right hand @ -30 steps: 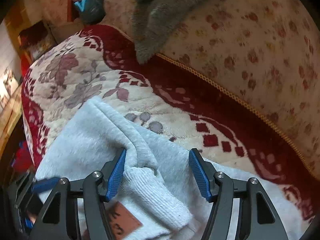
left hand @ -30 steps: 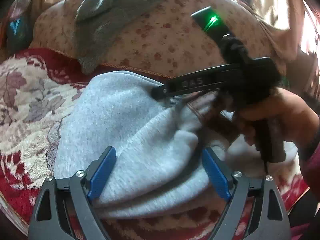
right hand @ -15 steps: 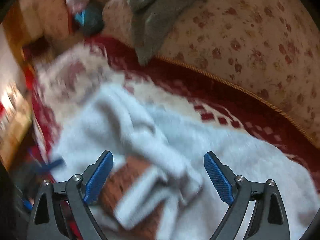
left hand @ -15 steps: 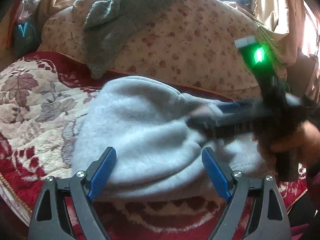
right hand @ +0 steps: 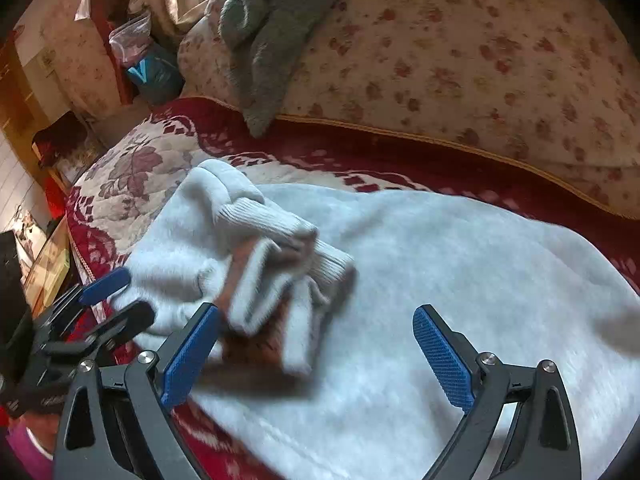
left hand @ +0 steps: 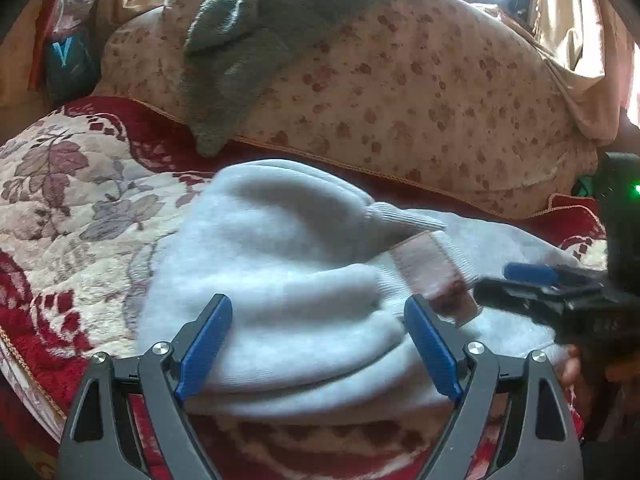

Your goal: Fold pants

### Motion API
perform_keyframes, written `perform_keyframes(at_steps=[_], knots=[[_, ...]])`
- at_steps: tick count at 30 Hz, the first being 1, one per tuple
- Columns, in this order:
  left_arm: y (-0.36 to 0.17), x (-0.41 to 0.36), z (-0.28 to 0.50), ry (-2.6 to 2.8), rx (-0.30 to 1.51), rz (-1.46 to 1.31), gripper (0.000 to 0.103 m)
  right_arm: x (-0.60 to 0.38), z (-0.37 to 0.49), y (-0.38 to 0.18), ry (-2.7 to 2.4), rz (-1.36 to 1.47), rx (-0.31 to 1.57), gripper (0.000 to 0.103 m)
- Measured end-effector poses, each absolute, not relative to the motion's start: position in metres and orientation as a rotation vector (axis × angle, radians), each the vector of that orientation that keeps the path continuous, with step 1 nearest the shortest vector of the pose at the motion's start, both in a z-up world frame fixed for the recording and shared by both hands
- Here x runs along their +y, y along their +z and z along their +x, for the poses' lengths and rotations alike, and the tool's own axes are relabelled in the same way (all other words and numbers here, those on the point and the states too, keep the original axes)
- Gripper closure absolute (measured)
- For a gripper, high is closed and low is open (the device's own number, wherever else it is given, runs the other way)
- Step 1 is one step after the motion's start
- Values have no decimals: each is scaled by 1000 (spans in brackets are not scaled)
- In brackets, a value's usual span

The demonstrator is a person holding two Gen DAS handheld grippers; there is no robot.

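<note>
— Looking along my left gripper [left hand: 318,346] first: its blue pads [left hand: 204,344] are spread wide with nothing pinched, and the near fold of the grey sweatpants [left hand: 280,280] bulges between them. My right gripper [right hand: 316,356] is spread wide as well, empty, hanging over the same bundle.

— And where do the pants sit?

— On the red-and-cream floral blanket [left hand: 72,208], bunched into a thick folded mound in front of the flowered cushion [left hand: 400,92]. From the right wrist, the ribbed cuffs [right hand: 280,240] lie on top with a brown patch [right hand: 240,264] showing, blurred.

— What could go wrong from here?

— My judgement: the fold looks loose. Fleece this thick is springy, so the top layer may creep open with nothing holding it. The cuffs are piled unevenly, and if I press or pinch only the upper layer, the stack could slide on the plush blanket and skew. My right gripper's finger [left hand: 532,284] is close beside the patch in the left view, so snagging the ribbing on the way past is possible.

— Textures?

— Soft, matte, rounded fleece; tighter ribbed knit at the cuffs; a flat stiff-looking patch. Beyond, a dark grey knitted garment [left hand: 256,40] drapes over the cushion.
</note>
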State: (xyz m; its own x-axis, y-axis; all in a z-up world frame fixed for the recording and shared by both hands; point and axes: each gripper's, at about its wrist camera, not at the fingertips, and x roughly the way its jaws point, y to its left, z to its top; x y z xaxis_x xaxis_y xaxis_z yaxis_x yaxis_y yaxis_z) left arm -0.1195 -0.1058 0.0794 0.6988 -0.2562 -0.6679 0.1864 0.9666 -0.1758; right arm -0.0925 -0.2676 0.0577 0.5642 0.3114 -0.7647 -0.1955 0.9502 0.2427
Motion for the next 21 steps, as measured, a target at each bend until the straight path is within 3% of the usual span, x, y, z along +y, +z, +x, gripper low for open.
perform_keyframes(at_steps=[21], knots=[[97, -207, -121, -417, 766, -68, 14, -391, -194, 84, 118, 276, 851, 4]])
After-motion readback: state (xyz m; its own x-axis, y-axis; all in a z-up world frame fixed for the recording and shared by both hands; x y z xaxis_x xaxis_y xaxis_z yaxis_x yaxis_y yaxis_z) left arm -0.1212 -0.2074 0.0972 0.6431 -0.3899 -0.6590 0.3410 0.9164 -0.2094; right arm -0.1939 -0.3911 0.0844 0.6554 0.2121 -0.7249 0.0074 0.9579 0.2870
